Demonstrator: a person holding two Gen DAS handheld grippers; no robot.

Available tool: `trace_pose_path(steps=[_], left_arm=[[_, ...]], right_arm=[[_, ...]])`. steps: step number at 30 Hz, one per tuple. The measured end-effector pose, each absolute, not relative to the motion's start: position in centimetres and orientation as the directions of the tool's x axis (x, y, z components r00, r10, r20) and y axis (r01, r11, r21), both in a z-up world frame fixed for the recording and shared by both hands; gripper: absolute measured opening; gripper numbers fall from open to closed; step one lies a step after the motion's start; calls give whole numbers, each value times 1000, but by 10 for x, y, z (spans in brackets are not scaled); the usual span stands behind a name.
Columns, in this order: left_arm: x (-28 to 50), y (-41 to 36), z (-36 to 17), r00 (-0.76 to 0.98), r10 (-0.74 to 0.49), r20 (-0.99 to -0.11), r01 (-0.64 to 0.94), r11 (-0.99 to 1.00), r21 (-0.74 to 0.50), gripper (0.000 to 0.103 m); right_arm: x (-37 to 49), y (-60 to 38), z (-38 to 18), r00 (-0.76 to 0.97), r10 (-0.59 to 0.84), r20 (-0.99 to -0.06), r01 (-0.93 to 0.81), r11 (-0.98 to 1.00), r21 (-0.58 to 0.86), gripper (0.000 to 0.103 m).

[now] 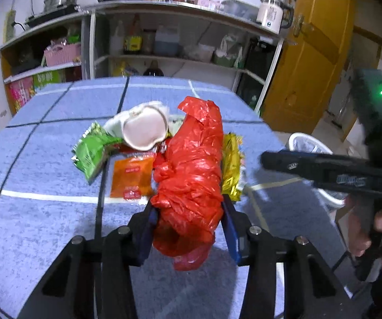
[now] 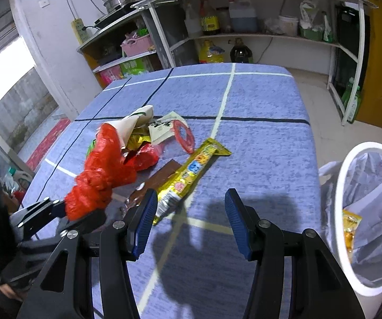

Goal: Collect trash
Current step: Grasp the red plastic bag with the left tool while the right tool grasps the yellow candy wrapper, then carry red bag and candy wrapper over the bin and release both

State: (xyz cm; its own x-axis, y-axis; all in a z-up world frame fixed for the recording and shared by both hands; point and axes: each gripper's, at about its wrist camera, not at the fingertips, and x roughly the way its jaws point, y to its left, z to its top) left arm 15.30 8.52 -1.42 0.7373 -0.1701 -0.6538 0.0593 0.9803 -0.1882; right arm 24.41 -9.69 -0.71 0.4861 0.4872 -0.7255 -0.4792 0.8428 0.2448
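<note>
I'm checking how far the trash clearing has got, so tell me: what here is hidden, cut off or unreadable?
- Left wrist view: the red plastic bag in the left tongs covers most of the yellow wrapper and part of the pile.
- Right wrist view: the trash bin is cut by the right edge; its bottom is unseen beneath the liner.
- Right wrist view: the print on the white packet is too small to read.
- Left wrist view: the right tongs are blurred.

Both wrist views low over the bench point(image 1: 44, 159), facing the shelves point(image 2: 257, 37), sharing the red bag point(image 1: 191, 175).
</note>
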Motion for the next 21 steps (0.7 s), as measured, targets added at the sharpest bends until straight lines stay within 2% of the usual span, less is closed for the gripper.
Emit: trace_pose_path(steps=[11,13,15,21], left_arm=[[142,115,2,782,-150,-605,10,974,-228,47],[142,118,1,781,-146,-607,4,973,-230,47],[142,121,-1,779,-143,-610,-4,973,-233,47],[141,122,-2,779,-143,-611,-8,971,-237,47]], right_arm=[[266,-66,-34,444,444,-778,-439,865,243,52],[267,-61,-35,464,423,-778,-441,872,211,46],[268,-59,-35,470,414,-780,-444,874,196,31],[263,-68,-31,497,409,-765,-445,878,180,15]])
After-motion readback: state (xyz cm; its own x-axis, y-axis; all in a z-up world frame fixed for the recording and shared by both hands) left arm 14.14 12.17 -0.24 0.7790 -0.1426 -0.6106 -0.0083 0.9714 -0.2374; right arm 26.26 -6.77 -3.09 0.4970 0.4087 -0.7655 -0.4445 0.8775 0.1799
